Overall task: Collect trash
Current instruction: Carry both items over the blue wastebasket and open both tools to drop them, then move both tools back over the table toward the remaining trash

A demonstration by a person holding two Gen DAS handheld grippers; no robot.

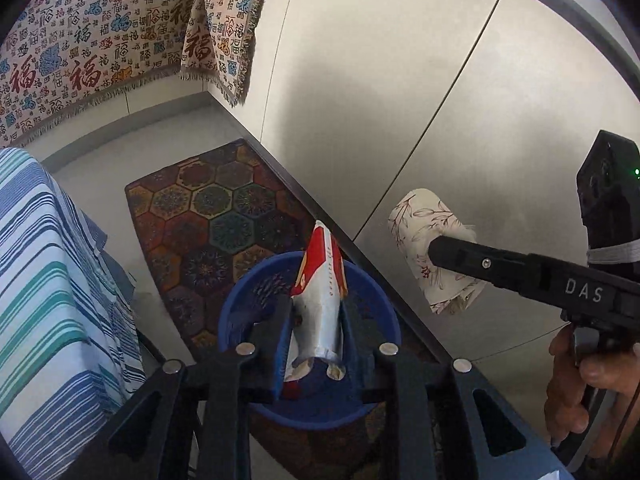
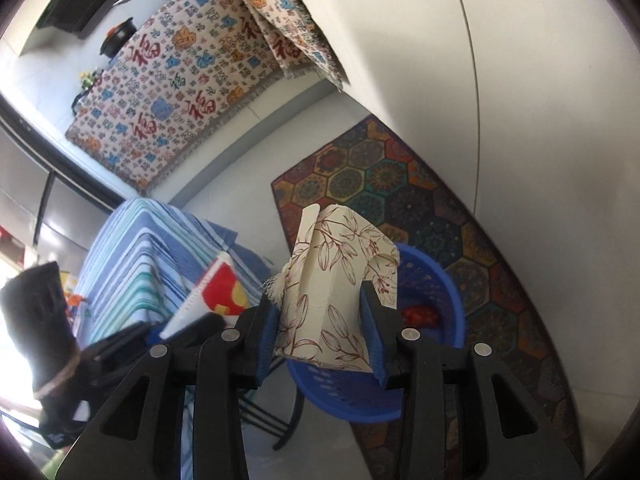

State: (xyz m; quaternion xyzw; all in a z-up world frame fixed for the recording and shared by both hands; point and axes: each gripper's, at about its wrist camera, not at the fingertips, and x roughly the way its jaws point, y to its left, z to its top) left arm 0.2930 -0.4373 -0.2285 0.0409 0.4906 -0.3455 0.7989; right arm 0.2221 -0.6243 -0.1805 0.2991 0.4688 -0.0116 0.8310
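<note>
**Two pieces of trash held above the blue basket**

Left tool (image 1: 316, 320) closed narrow on a red, white and silver wrapper (image 1: 320, 292), pinched between the blue pads, with its red pointed end sticking up and forward beyond the fingertips. Directly below and ahead of this tool, a blue plastic basket (image 1: 248, 304) standing on the floor, on a dark rug with a hexagon pattern (image 1: 216, 216). Something red and white visible in the bottom of the basket, too hidden by the tool to identify.

To the right of the left tool and a little higher, the right tool (image 1: 444, 256) seen from the side, gripping a cream paper box with a printed leaf and flower pattern (image 1: 424, 240). A hand (image 1: 592, 376) around its handle at the right edge.

From the right wrist view: right tool (image 2: 320, 320) closed on the floral paper box (image 2: 332, 288), pads pressing on both sides, open top of the box pointing away, a bit of white tissue at its left edge. Blue basket (image 2: 448, 292) under and just behind the box, a red item (image 2: 420, 316) lying inside. Left of this tool, the left tool blurred, with the wrapper (image 2: 216, 292) in it.

Further left, a table under a blue and green striped cloth (image 2: 160, 248).
</note>
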